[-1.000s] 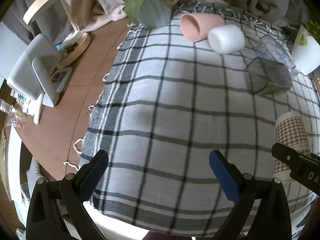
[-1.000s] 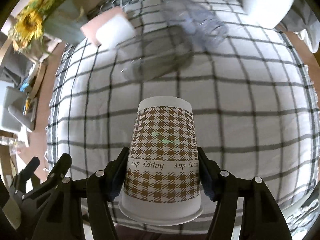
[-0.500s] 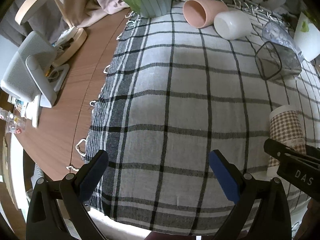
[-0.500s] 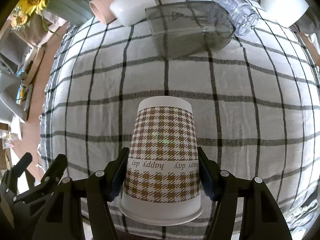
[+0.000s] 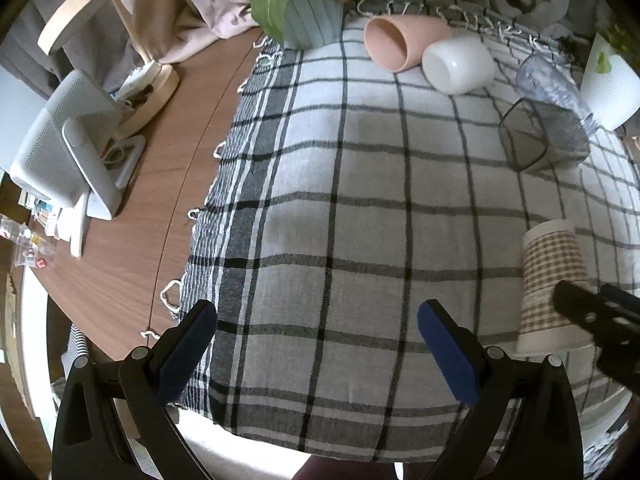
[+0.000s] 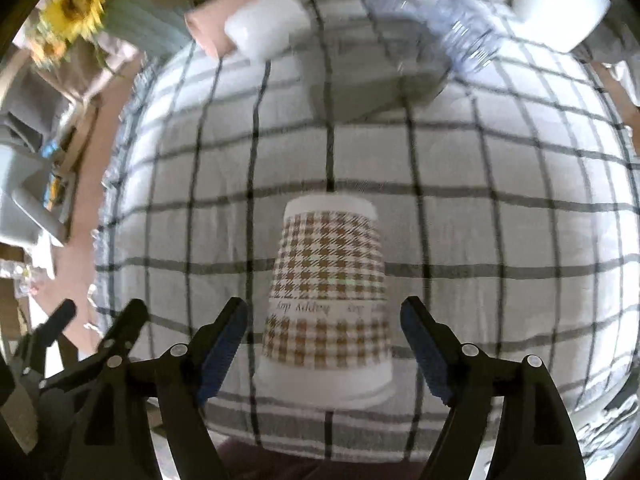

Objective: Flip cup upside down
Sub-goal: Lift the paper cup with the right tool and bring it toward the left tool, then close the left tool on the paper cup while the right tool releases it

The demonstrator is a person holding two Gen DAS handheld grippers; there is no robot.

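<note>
So the right gripper [image 6: 322, 340] has just let go: half a second ago its jaws were clamped on the checked paper cup [image 6: 329, 300], now they're spread wide with a gap on both sides. The cup sits rim-down on the plaid cloth [image 6: 500, 232] covering the desk, near the front edge. Looks like the flip is basically done. The left gripper [image 5: 316, 340] hangs wide open, holding nothing.

Soft even daylight; fisheye-bent edges; right wrist view motion-blurred, left sharper.
</note>
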